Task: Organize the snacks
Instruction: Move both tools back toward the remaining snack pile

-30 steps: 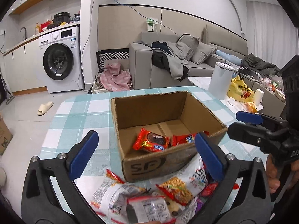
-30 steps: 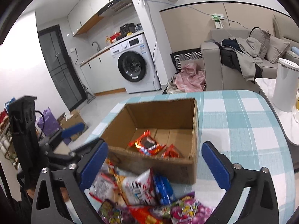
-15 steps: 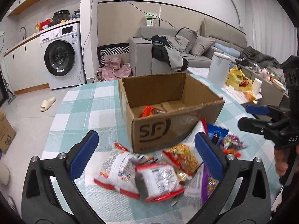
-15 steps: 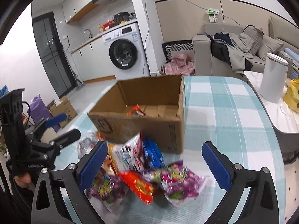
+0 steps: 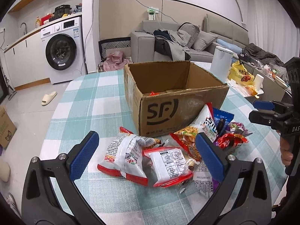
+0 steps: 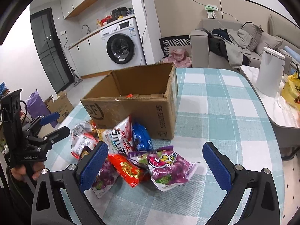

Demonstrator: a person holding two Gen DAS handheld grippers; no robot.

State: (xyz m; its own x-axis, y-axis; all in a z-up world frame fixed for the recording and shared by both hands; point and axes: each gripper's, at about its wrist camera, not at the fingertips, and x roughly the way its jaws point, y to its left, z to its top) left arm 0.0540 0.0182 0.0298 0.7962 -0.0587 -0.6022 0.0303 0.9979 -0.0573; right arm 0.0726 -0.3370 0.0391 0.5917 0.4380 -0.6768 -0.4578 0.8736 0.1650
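Note:
An open cardboard box (image 5: pixel 180 110) marked SF stands on the checked table (image 5: pixel 84 112); it also shows in the right wrist view (image 6: pixel 135 105), with a red packet (image 5: pixel 154 93) just visible inside. A heap of snack packets lies in front of it: a white-and-red bag (image 5: pixel 127 157), a clear red-edged pack (image 5: pixel 168 165), a noodle packet (image 5: pixel 187 136), a purple bag (image 6: pixel 168 168), an orange-red packet (image 6: pixel 127 168), a blue pack (image 6: pixel 141 137). My left gripper (image 5: pixel 146 155) is open and empty over the white bags. My right gripper (image 6: pixel 155 166) is open and empty over the purple bag.
A white canister (image 6: pixel 270 71) and a yellow bag (image 5: pixel 241 73) stand on a side table to the right. A washing machine (image 5: pixel 63 50) and a sofa (image 5: pixel 168 43) with clothes are behind the table. A slipper (image 5: pixel 48 98) lies on the floor.
Both grippers have pulled back and down from over the box. The view now faces the box's front and the snack heap in front of it. Both stay open and empty.

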